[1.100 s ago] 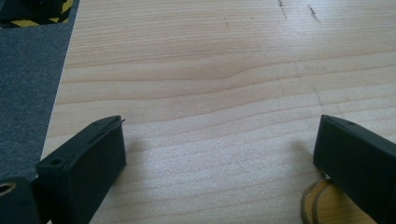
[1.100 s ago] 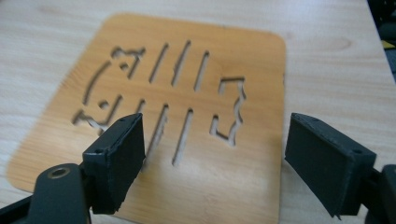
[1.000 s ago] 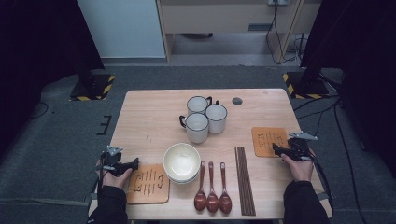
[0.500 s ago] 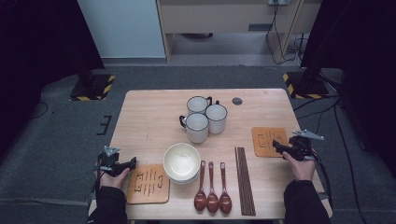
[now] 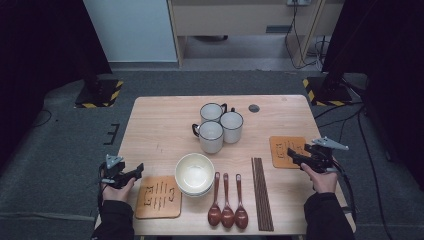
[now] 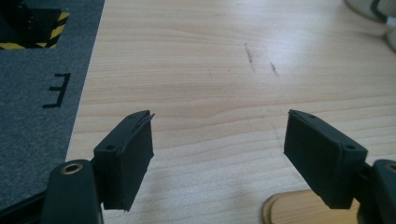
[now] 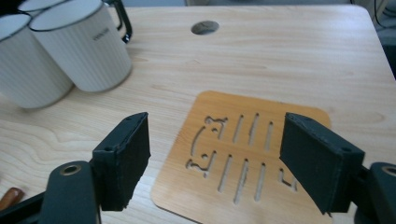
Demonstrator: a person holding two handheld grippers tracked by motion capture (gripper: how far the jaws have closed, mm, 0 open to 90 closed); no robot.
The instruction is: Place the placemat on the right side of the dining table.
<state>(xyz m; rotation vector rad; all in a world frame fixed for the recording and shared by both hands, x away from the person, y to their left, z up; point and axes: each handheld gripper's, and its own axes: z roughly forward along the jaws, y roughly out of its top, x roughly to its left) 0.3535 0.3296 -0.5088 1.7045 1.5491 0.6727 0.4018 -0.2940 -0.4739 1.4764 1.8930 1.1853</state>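
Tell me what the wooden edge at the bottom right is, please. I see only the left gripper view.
Observer: It is a coaster, flat at the table's front left.
Operator: What lies beyond it?
Observer: Stacked bowls, then three spoons side by side.
Operator: And the other hand?
Observer: The right gripper is open above a second coaster, with nothing held.

In the left gripper view, the frame's bottom edge cuts off the wooden trivet (image 6: 299, 210).

No legible text; tiny blurred print on white mug (image 7: 80, 51)
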